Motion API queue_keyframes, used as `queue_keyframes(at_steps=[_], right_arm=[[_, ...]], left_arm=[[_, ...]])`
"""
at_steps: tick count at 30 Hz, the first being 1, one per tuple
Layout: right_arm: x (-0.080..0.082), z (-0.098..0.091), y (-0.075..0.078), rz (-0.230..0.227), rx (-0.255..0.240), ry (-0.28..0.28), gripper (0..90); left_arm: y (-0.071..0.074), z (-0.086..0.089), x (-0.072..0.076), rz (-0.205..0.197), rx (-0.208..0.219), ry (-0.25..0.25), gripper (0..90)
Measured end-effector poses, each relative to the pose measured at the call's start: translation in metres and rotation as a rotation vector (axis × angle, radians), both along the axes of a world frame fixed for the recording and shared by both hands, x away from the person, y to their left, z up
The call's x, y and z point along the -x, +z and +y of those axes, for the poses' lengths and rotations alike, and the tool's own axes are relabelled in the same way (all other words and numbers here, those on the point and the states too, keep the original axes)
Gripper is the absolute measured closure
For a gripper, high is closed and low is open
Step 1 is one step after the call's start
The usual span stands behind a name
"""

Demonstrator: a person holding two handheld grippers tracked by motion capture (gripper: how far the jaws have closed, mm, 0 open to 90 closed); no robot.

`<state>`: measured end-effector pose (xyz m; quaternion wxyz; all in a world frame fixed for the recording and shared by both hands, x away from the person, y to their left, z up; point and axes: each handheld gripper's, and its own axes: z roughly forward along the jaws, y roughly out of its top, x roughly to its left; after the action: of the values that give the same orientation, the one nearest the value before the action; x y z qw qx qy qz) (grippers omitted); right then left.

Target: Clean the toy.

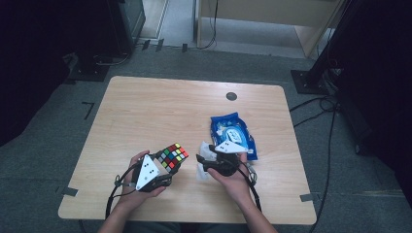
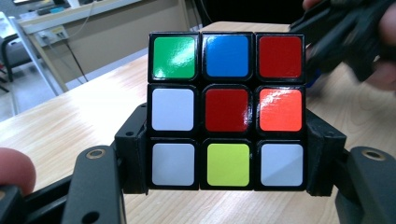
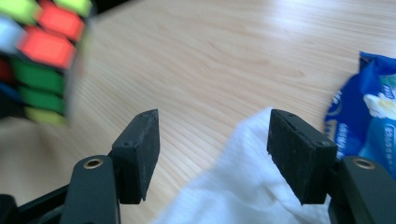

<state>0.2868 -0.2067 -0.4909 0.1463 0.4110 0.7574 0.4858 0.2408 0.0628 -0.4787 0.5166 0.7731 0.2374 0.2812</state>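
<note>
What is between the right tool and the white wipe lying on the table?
Nothing visible. The right tool stands open just above the white wipe, whose edge already lies between its jaws. The cube sits clamped in the left tool, off to the side.

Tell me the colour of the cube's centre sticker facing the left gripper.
Red, clearest in the left gripper view.

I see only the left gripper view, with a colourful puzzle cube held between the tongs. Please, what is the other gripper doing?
Observer: The right gripper has its tongs open above a white paper wipe on the wooden table.
Operator: Is anything else lying on the table?
Observer: Yes, a blue plastic pack of wipes lies beside the right gripper.
Operator: Does the cube rest on the table?
Observer: No, the left gripper holds the colourful puzzle cube off the tabletop.
</note>
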Motion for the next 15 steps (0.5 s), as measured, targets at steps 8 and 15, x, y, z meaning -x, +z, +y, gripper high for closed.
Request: queue_keyframes(at_steps=[8, 15], right_arm=[[-0.003, 0.009, -0.022, -0.052, 0.215, 0.005, 42.1], [-0.007, 0.000, -0.024, 0.003, 0.205, -0.022, 54.3]], left_arm=[[0.000, -0.001, 0.001, 0.000, -0.005, -0.015, 34.0], [0.000, -0.001, 0.002, -0.001, -0.005, -0.024, 34.0]])
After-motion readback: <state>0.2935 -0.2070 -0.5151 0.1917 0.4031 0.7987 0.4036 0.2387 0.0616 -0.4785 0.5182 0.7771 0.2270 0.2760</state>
